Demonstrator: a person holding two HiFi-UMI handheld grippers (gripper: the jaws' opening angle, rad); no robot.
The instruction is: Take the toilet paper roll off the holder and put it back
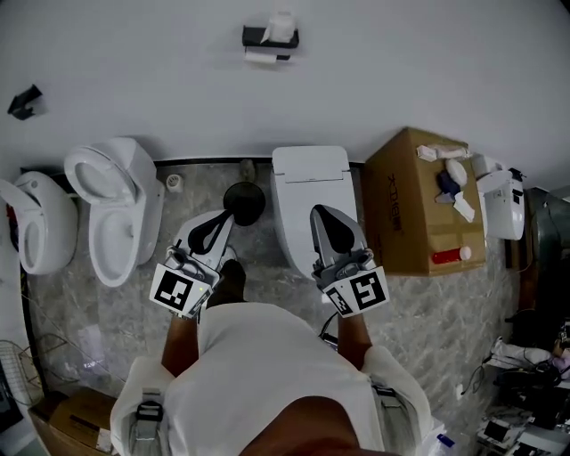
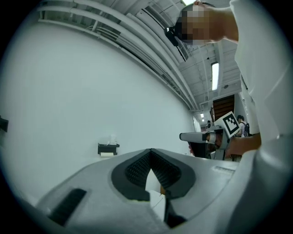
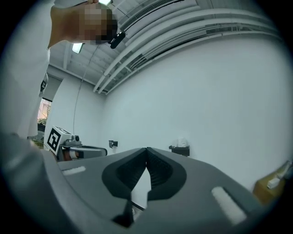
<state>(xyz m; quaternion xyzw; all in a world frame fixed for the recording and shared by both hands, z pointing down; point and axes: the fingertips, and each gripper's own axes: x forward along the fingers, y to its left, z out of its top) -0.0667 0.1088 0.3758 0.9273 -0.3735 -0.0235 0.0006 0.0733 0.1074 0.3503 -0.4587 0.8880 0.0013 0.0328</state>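
White toilet paper roll [image 1: 261, 56] shows as a small white shape slung under the black wall-mounted holder [image 1: 267, 37]; both at 12 o'clock, high on the pale wall, well apart from either gripper; a second white lump [image 1: 281, 25] stands on the bracket, too small to identify. Left gripper [image 1: 230, 214] is held out level before the chest, nose towards 1 o'clock; jaws closed tip to tip, nothing between. Right gripper [image 1: 319, 214] is alongside, nose towards 11 o'clock; jaws pressed together, empty; it hangs over a closed white toilet [image 1: 310, 178].
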